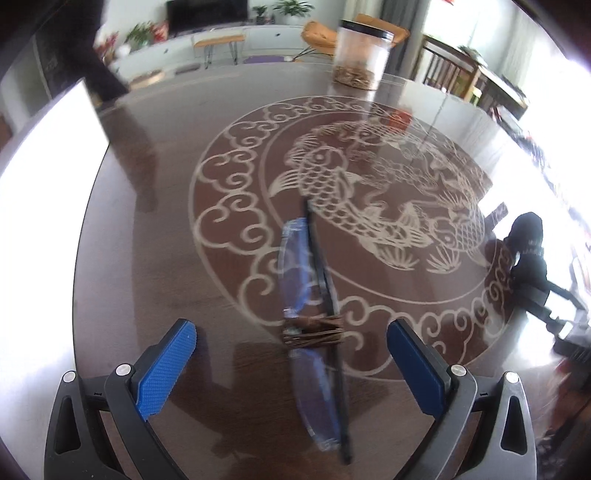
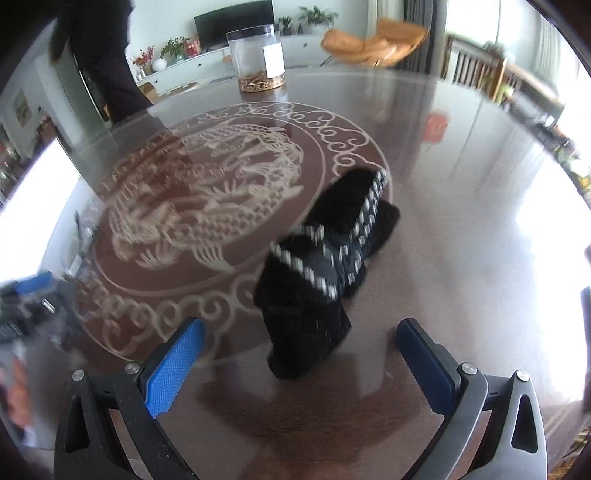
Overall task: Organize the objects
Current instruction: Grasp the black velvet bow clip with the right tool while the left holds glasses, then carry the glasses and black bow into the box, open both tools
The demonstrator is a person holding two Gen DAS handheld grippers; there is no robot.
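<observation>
Two grippers hover spread and empty over a glossy table (image 1: 147,229): the left gripper (image 1: 291,354) above a blue-and-black bundle (image 1: 314,306) tied with twine, the right gripper (image 2: 301,354) above black patterned fabric (image 2: 328,254). A clear jar (image 2: 258,55) stands far off. Both items lie loose; progress is unclear, and motion blur hides what the bundle is.

This is a home, an open living and dining room. Beyond the round glossy desk (image 2: 461,177) with its carved fish-and-dragon medallion (image 1: 332,229) stand a dark television (image 2: 234,24) on a long white sideboard (image 1: 266,38), potted plants (image 2: 173,46), and an orange lounge chair (image 2: 373,42). Wooden dining chairs (image 1: 447,72) sit by bright curtained windows, and a clear lidded jar (image 2: 260,57) rests on the desk's far side.
</observation>
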